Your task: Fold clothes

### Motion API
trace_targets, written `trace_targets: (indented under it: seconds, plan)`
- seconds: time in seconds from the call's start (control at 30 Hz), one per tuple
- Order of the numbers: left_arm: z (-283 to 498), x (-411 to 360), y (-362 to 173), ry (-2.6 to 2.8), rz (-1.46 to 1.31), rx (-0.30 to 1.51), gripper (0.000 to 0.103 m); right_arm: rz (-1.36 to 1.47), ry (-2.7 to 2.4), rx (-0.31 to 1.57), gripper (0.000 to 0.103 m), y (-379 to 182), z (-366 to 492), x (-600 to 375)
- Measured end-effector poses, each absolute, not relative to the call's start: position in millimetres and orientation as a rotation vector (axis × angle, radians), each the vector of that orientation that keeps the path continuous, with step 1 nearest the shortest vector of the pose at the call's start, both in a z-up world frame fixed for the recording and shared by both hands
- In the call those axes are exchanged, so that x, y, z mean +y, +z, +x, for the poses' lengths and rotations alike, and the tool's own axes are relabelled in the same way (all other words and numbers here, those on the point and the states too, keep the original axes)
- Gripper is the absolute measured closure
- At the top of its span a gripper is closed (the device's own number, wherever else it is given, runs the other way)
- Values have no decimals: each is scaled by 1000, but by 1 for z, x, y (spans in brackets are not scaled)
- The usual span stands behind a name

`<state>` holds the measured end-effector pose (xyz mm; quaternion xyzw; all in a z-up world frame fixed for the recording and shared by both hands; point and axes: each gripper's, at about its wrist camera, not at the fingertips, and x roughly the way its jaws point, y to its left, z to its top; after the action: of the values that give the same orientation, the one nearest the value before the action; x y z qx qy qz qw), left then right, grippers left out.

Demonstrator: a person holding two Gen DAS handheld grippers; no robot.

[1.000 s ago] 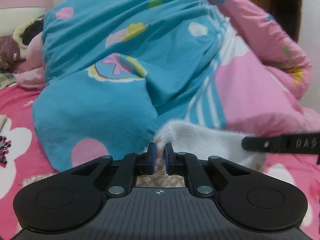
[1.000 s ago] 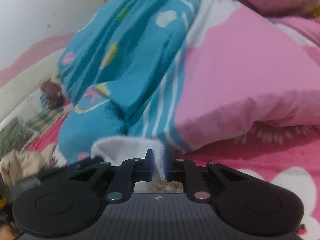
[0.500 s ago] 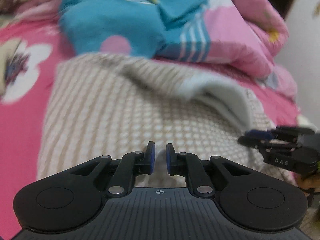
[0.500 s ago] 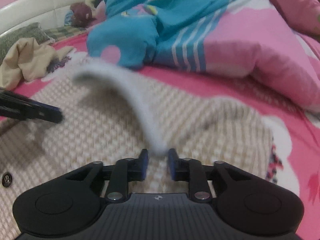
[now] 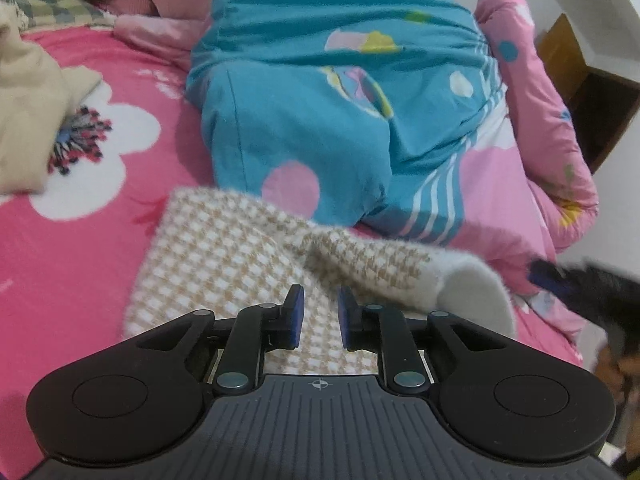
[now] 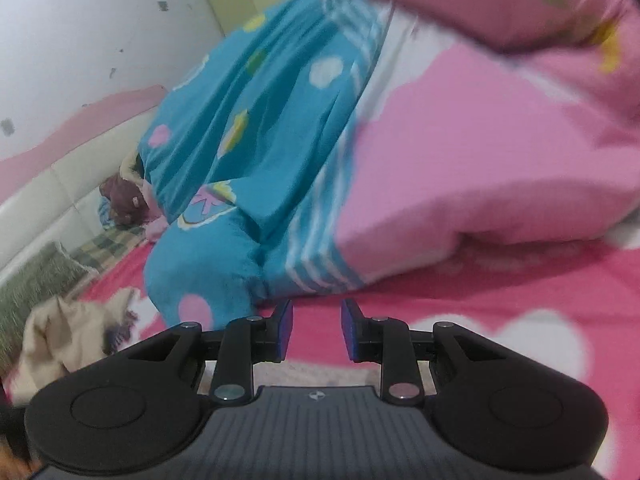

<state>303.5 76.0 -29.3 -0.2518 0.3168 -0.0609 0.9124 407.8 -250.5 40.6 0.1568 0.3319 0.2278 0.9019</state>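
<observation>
A beige-and-white houndstooth garment (image 5: 232,248) lies spread on the pink flowered bed sheet (image 5: 80,280). Its right edge is turned over and shows a white fleecy lining (image 5: 476,296). My left gripper (image 5: 319,316) hovers over the near part of the garment; its jaws are opening and nothing is pinched between the blue pads. In the right wrist view my right gripper (image 6: 316,332) stands open and holds nothing, over the sheet just before the quilt. Only a pale strip of the garment (image 6: 320,372) shows under its fingers. The right gripper (image 5: 560,280) appears blurred at the left wrist view's right edge.
A bulky blue-and-pink quilt (image 5: 340,92) is heaped right behind the garment. A crumpled beige garment (image 5: 28,112) lies at the left. Checked pillows (image 5: 48,4) and a padded headboard (image 6: 60,184) are at the far left; a wooden door (image 5: 592,92) is at the right.
Both grippers let go of the garment's white-lined edge and their jaws spread. The garment dropped onto the bed. The right gripper swung up from the cloth to face the quilt.
</observation>
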Motion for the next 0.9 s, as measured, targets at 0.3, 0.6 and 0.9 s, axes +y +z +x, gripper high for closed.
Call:
trace_targets:
  seconds: [0.3, 0.6, 0.9]
  plan:
    - [307, 65, -35, -135, -467, 552, 85, -338, 759, 688, 75, -40, 336, -134]
    - [312, 11, -66, -142, -144, 570, 71, -17, 655, 617, 75, 2, 333, -220]
    - [311, 25, -74, -173, -243, 542, 69, 586, 419, 887, 67, -40, 396, -307]
